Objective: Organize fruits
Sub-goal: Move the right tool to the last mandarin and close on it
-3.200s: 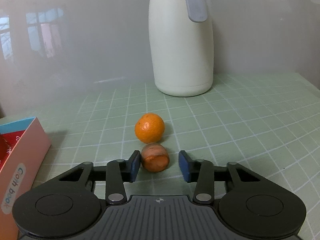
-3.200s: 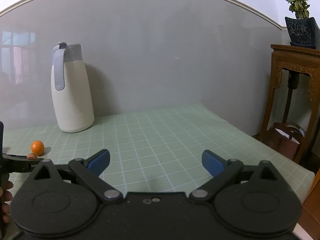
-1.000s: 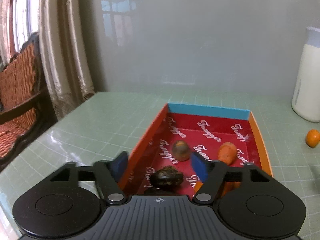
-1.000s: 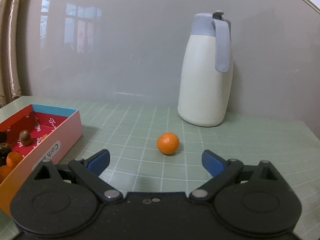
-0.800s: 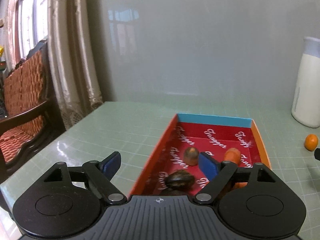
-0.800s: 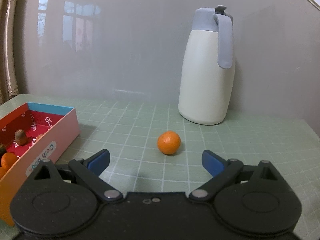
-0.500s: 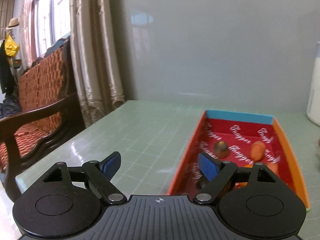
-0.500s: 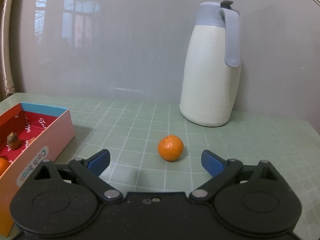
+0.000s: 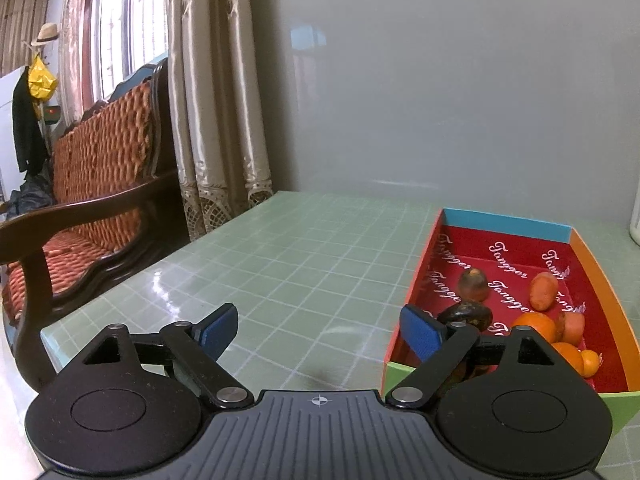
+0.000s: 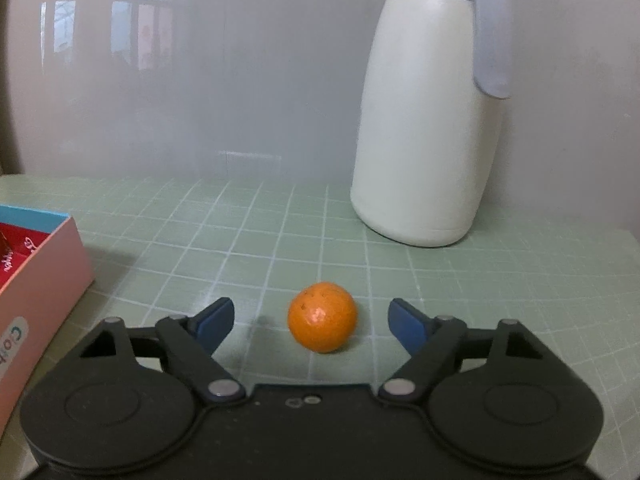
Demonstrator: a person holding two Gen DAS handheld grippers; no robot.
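Note:
A small orange (image 10: 322, 317) lies on the green gridded table, midway between the blue pads of my right gripper (image 10: 311, 320), which is open around it without touching. My left gripper (image 9: 320, 330) is open and empty over the table, just left of the red-lined box (image 9: 500, 226). The box holds several fruits: oranges (image 9: 534, 326), an orange-red one (image 9: 543, 290), a brown one (image 9: 473, 285) and a dark one (image 9: 466, 316). The box's pink side shows at the left of the right wrist view (image 10: 40, 280).
A tall cream thermos jug (image 10: 428, 120) with a grey handle stands behind the orange, against the grey wall. A wooden chair (image 9: 88, 216) with an orange woven seat and curtains (image 9: 212, 120) stand past the table's left edge.
My left gripper let go of the brownish fruit, opened and swung left away from the box. My right gripper has closed in on the orange, which now sits between its fingers.

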